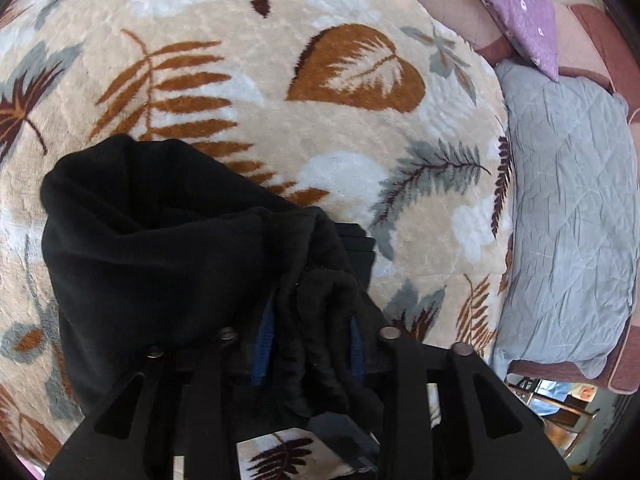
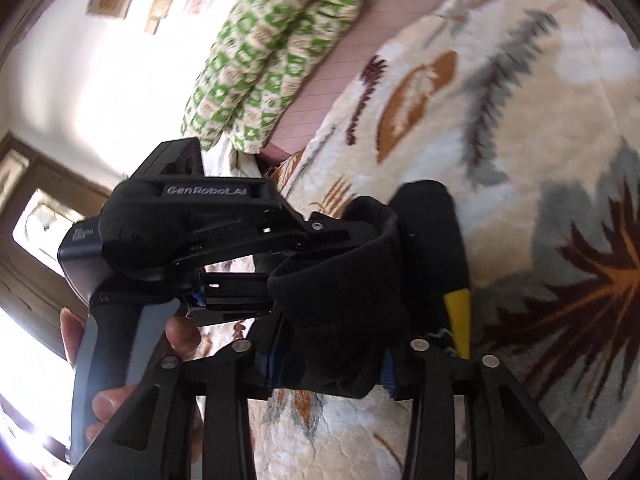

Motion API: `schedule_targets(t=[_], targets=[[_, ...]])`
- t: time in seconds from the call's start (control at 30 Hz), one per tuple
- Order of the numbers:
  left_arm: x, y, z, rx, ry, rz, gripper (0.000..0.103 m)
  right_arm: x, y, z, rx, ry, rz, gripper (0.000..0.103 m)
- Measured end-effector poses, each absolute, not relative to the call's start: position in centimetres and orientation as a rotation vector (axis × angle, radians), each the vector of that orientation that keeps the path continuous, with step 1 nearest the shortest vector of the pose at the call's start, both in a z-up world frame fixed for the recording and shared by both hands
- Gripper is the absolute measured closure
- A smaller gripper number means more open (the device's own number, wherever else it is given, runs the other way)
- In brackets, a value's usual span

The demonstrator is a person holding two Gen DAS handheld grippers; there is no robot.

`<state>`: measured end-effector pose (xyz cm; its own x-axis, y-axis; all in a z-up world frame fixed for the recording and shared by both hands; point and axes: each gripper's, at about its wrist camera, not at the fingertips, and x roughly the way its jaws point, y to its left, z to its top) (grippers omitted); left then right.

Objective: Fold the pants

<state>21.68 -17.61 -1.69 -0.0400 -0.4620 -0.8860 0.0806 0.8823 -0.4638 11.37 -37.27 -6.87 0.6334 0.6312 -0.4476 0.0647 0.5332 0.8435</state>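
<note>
A soft blanket (image 1: 280,128) covers the bed. It is cream with brown, grey and dark red leaves on it. In the left wrist view, a grey quilted pad (image 1: 568,216) lies beside the blanket on a pink and brown couch (image 1: 592,32). A purple pillow (image 1: 520,12) with small spots leans on the couch above the pad. Low in that corner there is a bit of a wooden chair (image 1: 560,404).

In the right wrist view, a long green and white pillow (image 2: 272,52) is bent over near the far edge of the blanket. Behind it is a bright white wall (image 2: 100,92) with small pictures, too blurry to make out. A brown door frame (image 2: 36,184) shows at the left side.

The black pants (image 1: 160,240) are up off the blanket, held between both tools. The left tongs (image 1: 312,344) are squeezed tight on a bunched fold of the pants, with blue pads (image 1: 262,344) showing on each side of the cloth. The rest of the cloth puffs up into a big open loop over the blanket.

The right tongs (image 2: 332,364) are also pinched shut on a fold of the pants. A yellow tag (image 2: 460,320) sticks out of the cloth next to them. The left tool fills the middle of this view and hides part of the bed. White letters on it read "GenRobot.AI" (image 2: 206,191). The person's left hand (image 2: 120,360) is wrapped around its grey handle.
</note>
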Motion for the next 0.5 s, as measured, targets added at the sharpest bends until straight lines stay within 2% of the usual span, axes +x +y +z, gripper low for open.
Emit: schedule_targets(t=[0.1, 0.17, 0.23, 0.27, 0.33, 0.4, 0.5], targets=[[21.7, -16.9, -0.1, -0.34, 1.556, -0.483, 0.067, 10.4, -38.9, -7.9, 1.096, 0.824, 0.412, 0.059], [21.7, -15.9, 1.1, -0.37, 1.552, -0.5, 0.067, 9.5, -39.8, -7.8, 1.132, 0.816, 0.416, 0.051], [21.5, -14.3, 2.7, -0.417, 1.526, -0.525, 0.067, 8.6, -40.7, -7.0, 1.134, 0.813, 0.415, 0.049], [21.3, -13.1, 3.4, -0.442, 1.502, -0.527, 0.065, 8.4, -41.1, -6.6, 1.116, 0.797, 0.414, 0.049], [20.8, -10.5, 4.6, -0.499, 1.455, -0.517, 0.048, 7.4, -42.5, -5.0, 1.105, 0.749, 0.42, 0.047], [19.2, -7.5, 5.1, -0.582, 1.408, -0.485, 0.038, 6.8, -43.9, -3.3, 1.077, 0.697, 0.409, 0.041], [16.5, -5.7, 3.6, -0.695, 1.419, -0.449, 0.038, 8.4, -43.9, -0.1, 0.935, 0.733, 0.44, 0.034]])
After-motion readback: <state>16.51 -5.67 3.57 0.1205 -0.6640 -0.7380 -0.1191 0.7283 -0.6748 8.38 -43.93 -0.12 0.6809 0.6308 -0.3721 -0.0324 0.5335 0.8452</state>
